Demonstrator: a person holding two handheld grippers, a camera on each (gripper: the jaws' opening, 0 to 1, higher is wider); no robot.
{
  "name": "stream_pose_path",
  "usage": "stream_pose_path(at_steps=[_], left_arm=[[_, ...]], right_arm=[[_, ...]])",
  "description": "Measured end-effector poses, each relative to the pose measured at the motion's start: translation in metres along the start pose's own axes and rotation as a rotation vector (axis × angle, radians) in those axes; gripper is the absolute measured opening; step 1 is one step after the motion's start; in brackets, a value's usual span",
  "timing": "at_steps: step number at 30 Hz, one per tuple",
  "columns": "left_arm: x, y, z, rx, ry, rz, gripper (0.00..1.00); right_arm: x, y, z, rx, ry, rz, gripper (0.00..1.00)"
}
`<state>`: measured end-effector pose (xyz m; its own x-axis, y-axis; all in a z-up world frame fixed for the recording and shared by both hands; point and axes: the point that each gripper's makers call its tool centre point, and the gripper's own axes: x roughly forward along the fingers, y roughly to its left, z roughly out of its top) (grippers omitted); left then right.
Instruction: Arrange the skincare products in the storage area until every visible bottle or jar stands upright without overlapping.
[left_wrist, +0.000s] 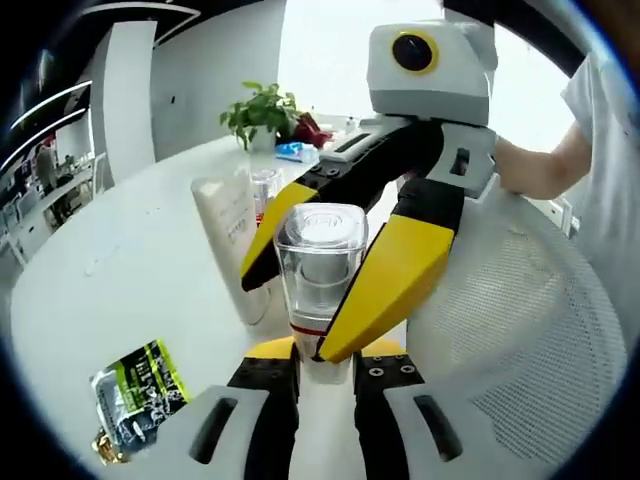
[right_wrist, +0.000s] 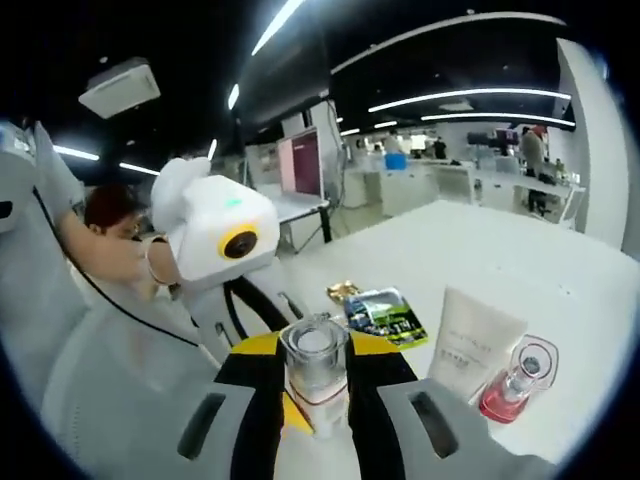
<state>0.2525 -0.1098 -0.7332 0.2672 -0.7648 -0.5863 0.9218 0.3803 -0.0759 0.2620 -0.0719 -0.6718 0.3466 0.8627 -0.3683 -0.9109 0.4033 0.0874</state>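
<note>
Both grippers (yellow-black) clamp clear square-capped bottle, upright.

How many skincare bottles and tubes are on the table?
3: a clear bottle between both grippers' jaws, a white tube beside it, and a pink bottle next to the tube. Others may be hidden.

Window glare blown out in left gripper view; ceiling strip lights bright against dark ceiling in right; fisheye-bent edges.
</note>
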Motion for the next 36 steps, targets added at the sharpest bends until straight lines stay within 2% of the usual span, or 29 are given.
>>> stream_pose_path(at_steps=[6, 11, 21, 30, 36], left_arm=[[0.005, 0.003, -0.006, 0.013, -0.016, 0.02, 0.15], [0.011, 0.004, -0.014, 0.021, -0.003, 0.027, 0.14], [0.017, 0.005, -0.023, 0.012, 0.005, 0.031, 0.14], [0.024, 0.002, -0.032, -0.009, 0.0, 0.021, 0.15], [0.028, 0.003, -0.038, 0.005, 0.009, 0.029, 0.15]], right_arm=[[0.004, -0.004, -0.011, -0.018, 0.028, -0.015, 0.24], [0.006, -0.003, -0.021, -0.018, 0.062, -0.023, 0.24], [0.007, -0.005, -0.025, -0.032, 0.089, -0.038, 0.24], [0.011, -0.005, -0.036, -0.054, 0.138, -0.046, 0.23], [0.013, -0.005, -0.044, -0.06, 0.172, -0.044, 0.23]])
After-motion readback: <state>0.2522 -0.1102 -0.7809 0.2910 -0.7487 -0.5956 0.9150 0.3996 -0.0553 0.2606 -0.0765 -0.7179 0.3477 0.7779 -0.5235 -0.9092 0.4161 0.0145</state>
